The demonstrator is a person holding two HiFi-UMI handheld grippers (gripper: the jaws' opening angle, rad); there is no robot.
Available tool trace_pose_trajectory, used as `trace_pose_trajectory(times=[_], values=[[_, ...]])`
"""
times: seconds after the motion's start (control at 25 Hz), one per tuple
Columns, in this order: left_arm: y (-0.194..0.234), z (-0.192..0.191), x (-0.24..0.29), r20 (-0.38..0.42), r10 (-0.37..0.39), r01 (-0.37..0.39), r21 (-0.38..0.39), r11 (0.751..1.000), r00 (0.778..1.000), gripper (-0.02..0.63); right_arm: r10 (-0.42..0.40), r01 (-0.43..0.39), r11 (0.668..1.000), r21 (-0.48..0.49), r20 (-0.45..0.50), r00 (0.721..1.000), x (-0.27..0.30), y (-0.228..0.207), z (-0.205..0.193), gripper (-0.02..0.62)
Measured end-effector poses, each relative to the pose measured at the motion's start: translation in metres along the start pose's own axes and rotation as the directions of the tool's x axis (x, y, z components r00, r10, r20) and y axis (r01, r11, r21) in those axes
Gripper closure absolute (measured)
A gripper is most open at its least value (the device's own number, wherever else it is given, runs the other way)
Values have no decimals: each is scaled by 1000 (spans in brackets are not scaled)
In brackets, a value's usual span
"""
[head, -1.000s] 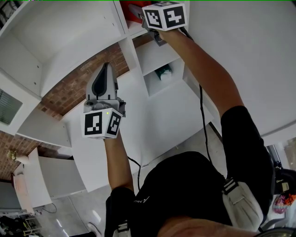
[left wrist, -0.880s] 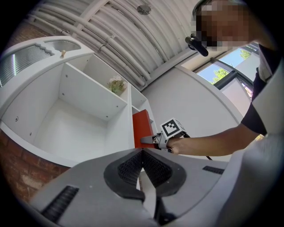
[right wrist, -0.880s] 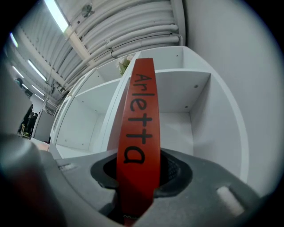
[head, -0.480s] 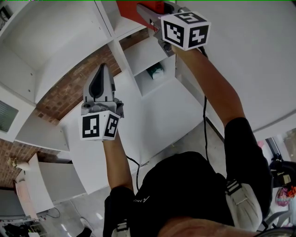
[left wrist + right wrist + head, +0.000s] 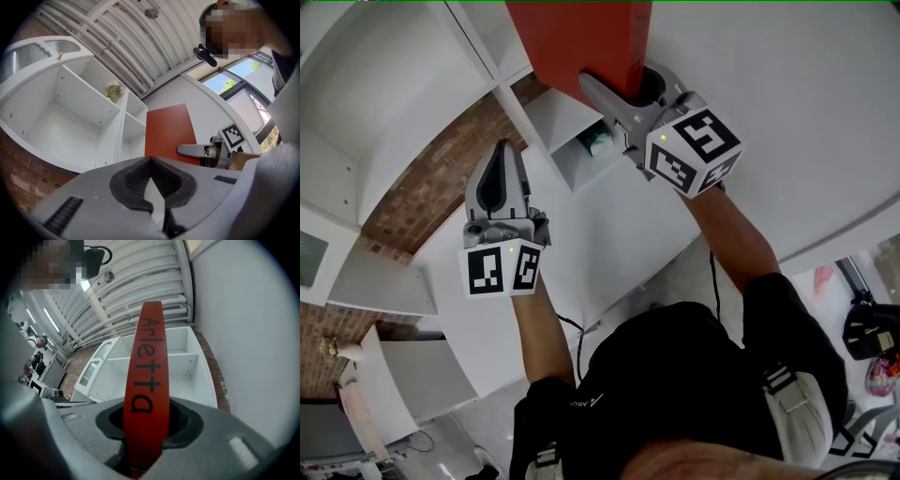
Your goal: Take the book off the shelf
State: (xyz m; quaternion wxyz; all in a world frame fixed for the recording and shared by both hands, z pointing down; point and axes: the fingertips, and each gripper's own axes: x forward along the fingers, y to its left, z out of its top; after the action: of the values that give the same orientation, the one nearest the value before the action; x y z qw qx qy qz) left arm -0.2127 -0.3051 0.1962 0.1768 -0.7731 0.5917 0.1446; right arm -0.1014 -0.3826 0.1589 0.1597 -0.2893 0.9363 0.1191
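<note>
Since a second ago the flat red book (image 5: 577,37) has grown from a sliver at the far edge of the head view into a broad slab, and the right gripper (image 5: 623,89) has drawn nearer with it. The left gripper (image 5: 500,155) has barely shifted.

The right gripper's jaws are clamped on the book's near end, one on each cover. In the right gripper view the spine (image 5: 147,380) stands upright between the dark pads, and its black lettering reads "Arletta".

The book is clear of the white open-fronted shelf unit (image 5: 534,103). It hangs in the air to the right of the compartments, in front of a plain white panel (image 5: 787,112). The left gripper view shows its red cover (image 5: 168,133) beside the unit (image 5: 93,108), with the right gripper's grey jaw laid across it.

The left gripper is held up on the left, well apart from the book. Its jaws (image 5: 151,161) are pressed together with nothing between them.

A small pale green thing (image 5: 598,141) sits in one far compartment. Red-brown brick wall (image 5: 431,187) shows behind the unit on the left.
</note>
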Motion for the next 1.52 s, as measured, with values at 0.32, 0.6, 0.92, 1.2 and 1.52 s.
trace_pose_trajectory(times=[0.32, 0.6, 0.92, 1.2, 1.52], values=[[-15, -11, -7, -4, 5, -5, -35, 999, 1000, 609, -22, 22, 999, 26, -3, 1000, -54, 13, -32, 439], [-21, -16, -11, -3, 8, -8, -54, 999, 1000, 609, -24, 24, 998, 51, 0, 1000, -78, 23, -46, 440], [-19, -14, -11, -7, 18, -19, -43, 999, 1000, 609, -9, 10, 998, 59, -18, 1000, -79, 25, -58, 440], [-18, -13, -12, -13, 23, -24, -31, 999, 1000, 609, -3, 3, 998, 67, -7, 1000, -78, 24, -56, 440], [-18, -15, -11, -19, 21, -22, -33, 999, 1000, 609, -1, 2, 996, 84, -10, 1000, -78, 23, -59, 440]])
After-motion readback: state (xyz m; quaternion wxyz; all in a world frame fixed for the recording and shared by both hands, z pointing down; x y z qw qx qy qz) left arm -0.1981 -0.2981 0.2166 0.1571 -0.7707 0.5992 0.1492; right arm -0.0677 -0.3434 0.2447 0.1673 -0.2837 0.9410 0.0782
